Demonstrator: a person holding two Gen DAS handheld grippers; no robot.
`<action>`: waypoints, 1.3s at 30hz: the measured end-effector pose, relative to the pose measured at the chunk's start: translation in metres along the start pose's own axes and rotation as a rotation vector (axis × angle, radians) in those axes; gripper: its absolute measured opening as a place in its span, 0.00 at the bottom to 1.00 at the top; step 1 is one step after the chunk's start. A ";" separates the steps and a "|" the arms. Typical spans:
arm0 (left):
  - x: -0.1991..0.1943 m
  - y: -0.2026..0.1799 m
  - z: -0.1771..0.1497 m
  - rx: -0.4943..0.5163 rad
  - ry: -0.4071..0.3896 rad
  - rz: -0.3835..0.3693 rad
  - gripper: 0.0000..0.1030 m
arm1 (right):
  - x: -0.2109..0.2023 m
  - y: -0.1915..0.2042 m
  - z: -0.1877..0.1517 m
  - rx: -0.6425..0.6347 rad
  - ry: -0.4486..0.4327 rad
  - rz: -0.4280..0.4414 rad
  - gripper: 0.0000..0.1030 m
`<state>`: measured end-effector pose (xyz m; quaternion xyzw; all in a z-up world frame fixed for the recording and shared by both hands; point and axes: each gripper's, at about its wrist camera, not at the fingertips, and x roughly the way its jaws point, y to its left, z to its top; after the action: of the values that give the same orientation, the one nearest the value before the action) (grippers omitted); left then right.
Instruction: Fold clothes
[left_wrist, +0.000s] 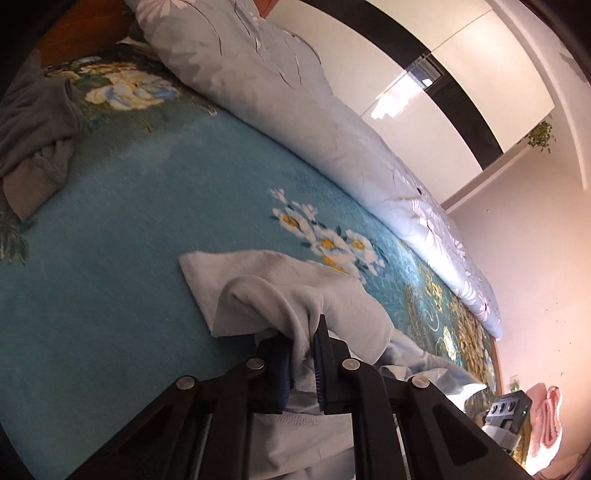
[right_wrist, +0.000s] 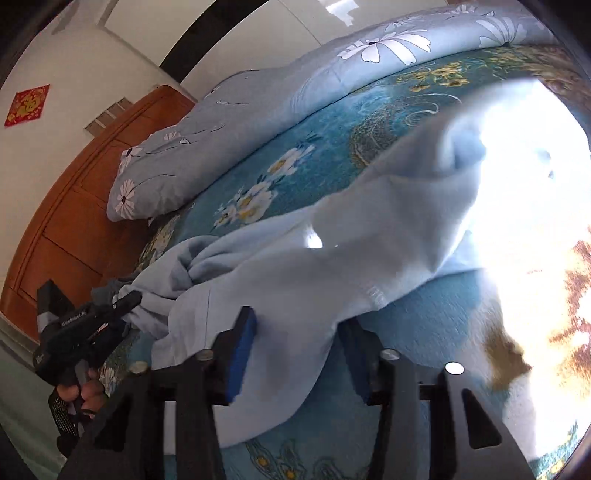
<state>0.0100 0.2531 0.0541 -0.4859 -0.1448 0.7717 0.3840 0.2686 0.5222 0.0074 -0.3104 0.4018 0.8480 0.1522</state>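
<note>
Two grippers work a pale blue garment (right_wrist: 332, 258) sprawled across the teal floral blanket (left_wrist: 110, 277). Left gripper (left_wrist: 301, 354), at 6 o'clock, pinches a fold tight. Right gripper (right_wrist: 299, 347) gapes wide, fabric draped between its fingers, ungripped.

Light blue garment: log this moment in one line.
left gripper: shut on light blue garment | right gripper: open, garment edge between fingers | surface: teal floral blanket
</note>
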 end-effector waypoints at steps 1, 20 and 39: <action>-0.011 0.006 0.006 -0.007 -0.022 0.003 0.11 | 0.006 0.013 0.011 -0.024 0.001 0.005 0.08; -0.087 0.122 -0.020 -0.131 -0.165 0.097 0.24 | 0.118 0.195 0.053 -0.612 0.136 -0.026 0.10; -0.063 0.130 -0.021 -0.233 -0.105 0.152 0.55 | 0.114 0.175 -0.092 -0.593 0.288 0.100 0.52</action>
<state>-0.0160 0.1172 0.0066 -0.4956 -0.2161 0.8009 0.2575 0.1303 0.3416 -0.0078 -0.4379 0.1694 0.8818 -0.0450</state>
